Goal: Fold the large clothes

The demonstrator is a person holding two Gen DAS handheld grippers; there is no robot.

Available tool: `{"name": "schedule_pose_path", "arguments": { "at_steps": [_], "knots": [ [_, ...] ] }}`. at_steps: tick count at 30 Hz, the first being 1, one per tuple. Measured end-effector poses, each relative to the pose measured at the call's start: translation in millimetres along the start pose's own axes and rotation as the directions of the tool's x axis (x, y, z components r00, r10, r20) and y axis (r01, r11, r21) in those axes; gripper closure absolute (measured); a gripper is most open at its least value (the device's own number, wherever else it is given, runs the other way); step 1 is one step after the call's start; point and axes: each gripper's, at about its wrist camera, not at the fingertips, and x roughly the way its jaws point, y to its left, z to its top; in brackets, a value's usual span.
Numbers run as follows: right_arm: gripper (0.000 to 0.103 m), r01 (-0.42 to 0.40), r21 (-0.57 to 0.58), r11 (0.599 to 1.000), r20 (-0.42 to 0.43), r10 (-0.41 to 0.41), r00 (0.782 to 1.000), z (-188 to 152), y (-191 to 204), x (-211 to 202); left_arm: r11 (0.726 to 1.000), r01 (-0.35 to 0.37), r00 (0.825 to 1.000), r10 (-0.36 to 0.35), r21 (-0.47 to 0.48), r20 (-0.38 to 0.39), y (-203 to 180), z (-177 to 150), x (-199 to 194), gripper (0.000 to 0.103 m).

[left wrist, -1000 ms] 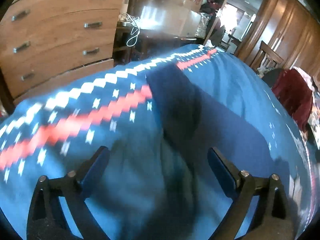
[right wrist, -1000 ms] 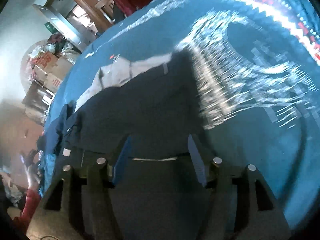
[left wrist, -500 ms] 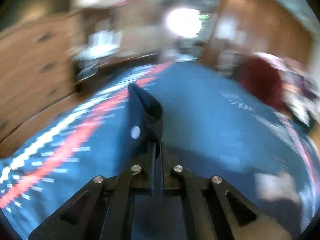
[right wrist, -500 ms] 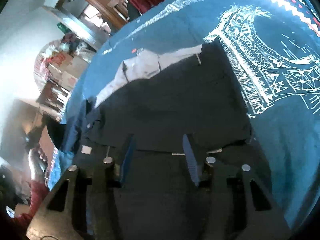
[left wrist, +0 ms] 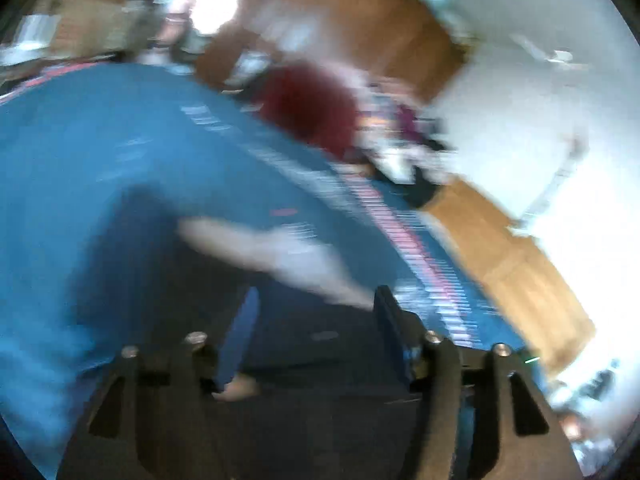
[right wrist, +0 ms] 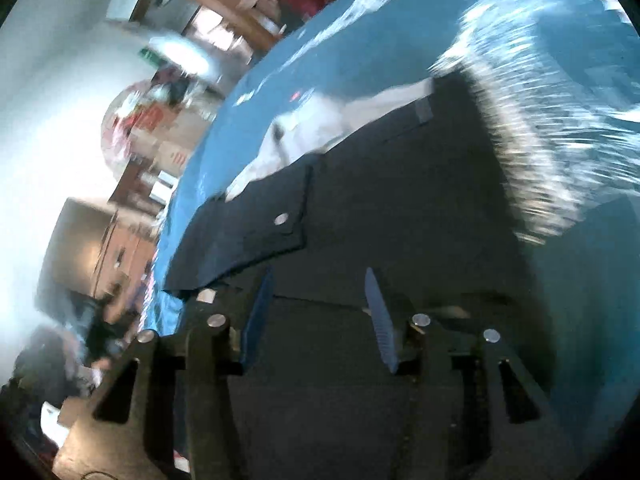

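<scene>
The dark navy fabric garment (right wrist: pixel 400 184), with its white lining panel (right wrist: pixel 340 120) showing at the far edge, lies spread across the middle of the right wrist view on a blue patterned cloth (right wrist: pixel 592 272) that covers the surface beneath. A flap with a pale snap button (right wrist: pixel 281 219) is turned over at centre left. The right gripper (right wrist: pixel 318 312) hangs low over the near part of the garment, its jaws parted with nothing between them.

In the left wrist view, heavily smeared by motion, the left gripper (left wrist: pixel 316 336) also has its jaws spread apart and empty, above dark cloth in the lower centre; a dark red bundle (left wrist: pixel 308 108) sits in the upper middle beyond the blue cloth.

The risks, as I judge them:
- With neither gripper holding anything, the folded-over flap could slide or spring open, since nothing pins it.
- A pinch taken here could catch the blue cloth together with the garment, because the two lie flat against each other and both are dark in shadow.
- The blur suggests fast motion; closing now could miss the hem or bunch the fabric.
</scene>
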Motion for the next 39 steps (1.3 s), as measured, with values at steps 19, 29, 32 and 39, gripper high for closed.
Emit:
{"name": "schedule_pose_path", "arguments": {
  "at_steps": [19, 29, 32, 39],
  "knots": [
    [0.103, -0.035, -0.024, 0.999, -0.071, 0.033, 0.997, 51.7, 50.4, 119.0, 0.974, -0.220, 0.975, 0.220, -0.048, -0.010, 100.1, -52.4, -2.6, 0.023],
    [0.102, 0.099, 0.036, 0.994, 0.031, -0.100, 0.995, 46.7, -17.2, 45.0, 0.973, -0.226, 0.974, 0.227, -0.055, 0.010, 97.7, -55.4, 0.1, 0.024],
    [0.102, 0.153, 0.009, 0.988, 0.022, -0.153, 0.988, 44.3, -23.2, 50.4, 0.958, -0.281, 0.959, 0.282, -0.054, 0.010, 87.8, -47.4, -1.3, 0.026],
    [0.102, 0.195, 0.032, 0.980, 0.028, -0.196, 0.980, 42.3, -50.4, 43.9, 0.925, -0.350, 0.937, 0.343, 0.151, 0.068, 34.8, -10.8, 22.4, 0.021]
  ]
}}
